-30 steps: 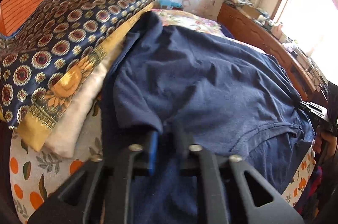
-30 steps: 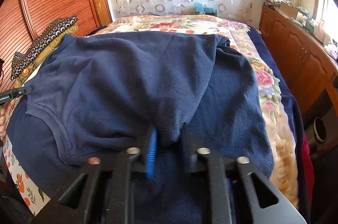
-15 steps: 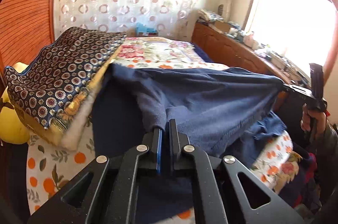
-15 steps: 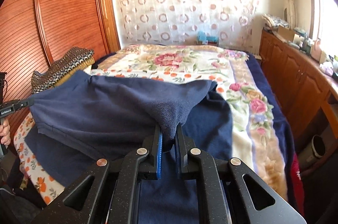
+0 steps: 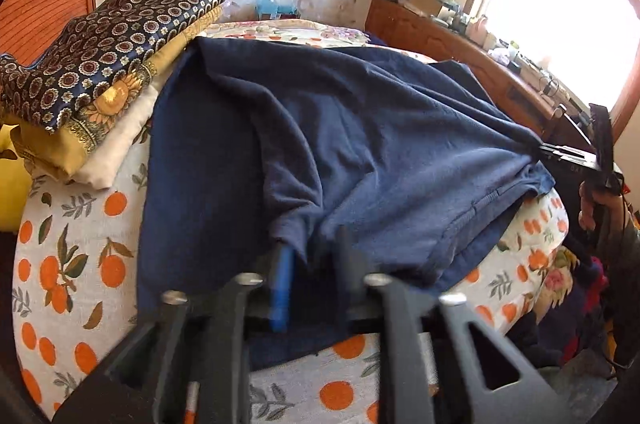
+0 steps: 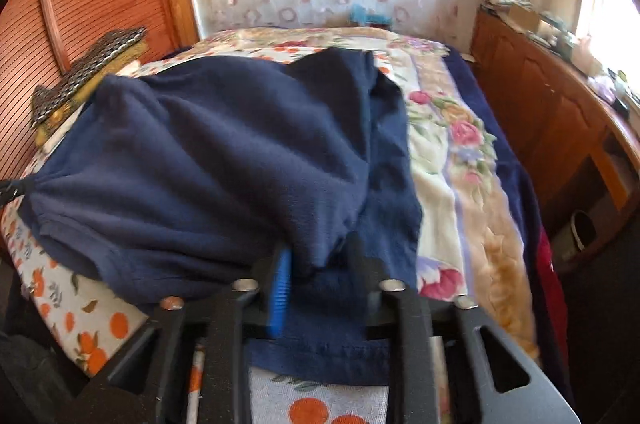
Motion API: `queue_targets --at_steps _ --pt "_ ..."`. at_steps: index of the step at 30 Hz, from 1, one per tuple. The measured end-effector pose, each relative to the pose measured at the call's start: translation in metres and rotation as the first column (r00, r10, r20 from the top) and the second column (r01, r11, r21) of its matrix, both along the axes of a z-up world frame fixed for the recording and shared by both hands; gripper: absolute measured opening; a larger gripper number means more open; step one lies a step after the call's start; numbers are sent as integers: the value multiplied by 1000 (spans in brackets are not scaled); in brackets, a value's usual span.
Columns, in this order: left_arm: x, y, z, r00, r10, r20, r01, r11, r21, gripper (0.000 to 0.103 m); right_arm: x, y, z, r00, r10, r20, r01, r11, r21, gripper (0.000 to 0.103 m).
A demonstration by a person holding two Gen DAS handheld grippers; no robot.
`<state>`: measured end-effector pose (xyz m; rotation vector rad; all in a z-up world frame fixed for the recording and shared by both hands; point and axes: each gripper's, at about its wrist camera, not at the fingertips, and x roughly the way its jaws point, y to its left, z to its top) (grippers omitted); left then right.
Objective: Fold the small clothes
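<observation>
I have folded the navy shirt [image 5: 360, 143] over on the orange-print bedspread [image 5: 72, 256], just right of the stacked pillows [image 5: 100, 63]. My left gripper [image 5: 310, 264] is opening, one corner of the shirt slack between its parted jaws, so the fold can settle. Further right, my right gripper [image 6: 320, 264] is opening too, letting go of the other corner.

A bed [image 5: 80, 264] dressed in an orange-print sheet [image 5: 68, 304] carries a navy garment [image 5: 360, 143] spread across it, beside stacked folded fabrics [image 5: 112, 55] and a floral blanket [image 6: 452, 151].
</observation>
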<state>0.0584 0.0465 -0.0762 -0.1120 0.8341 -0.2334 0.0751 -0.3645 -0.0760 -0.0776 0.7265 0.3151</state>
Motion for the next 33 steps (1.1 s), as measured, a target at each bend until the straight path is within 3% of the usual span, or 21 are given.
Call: queue_targets --at_steps 1,3,4,7,12,14,18,21,26,29,32,33 --pt "-2 2 1 1000 1 6 -1 1000 0 43 -5 -7 1 1000 -11 13 11 999 33 41" --pt "-6 8 2 1000 9 10 -9 1000 -6 46 -15 -18 3 998 -38 40 35 997 67 43" --pt "-9 12 1 1000 21 6 -21 1000 -4 59 -19 -20 4 997 -52 55 48 997 66 43" --pt "-15 26 -1 998 60 7 -60 998 5 74 -32 -38 -9 992 -115 53 112 992 50 43" --pt "-19 48 -10 991 136 -6 -136 991 17 76 -20 -62 -42 986 -148 -77 157 978 139 43" --pt "-20 53 -13 989 146 -19 -146 989 13 76 -17 -71 -45 984 -146 -99 165 962 218 43" --pt "-23 56 -18 988 153 -18 -152 988 28 75 -16 -80 -49 986 -116 -123 147 946 288 40" --pt "-25 56 -18 988 156 -6 -156 987 31 70 -17 -83 -43 992 -60 -107 90 948 306 7" --pt "-24 60 -17 986 164 -2 -164 986 31 61 -41 -91 -15 997 -80 -9 81 981 176 5" --pt "-25 60 -18 987 163 0 -162 986 37 58 -51 -95 -5 996 -88 4 87 988 131 5" --pt "-25 60 -18 984 178 7 -178 982 65 41 -50 -86 -5 996 -90 -2 90 994 68 5" --pt "-25 61 -18 983 182 6 -182 981 66 30 -50 -83 -3 995 -95 14 94 994 49 9"
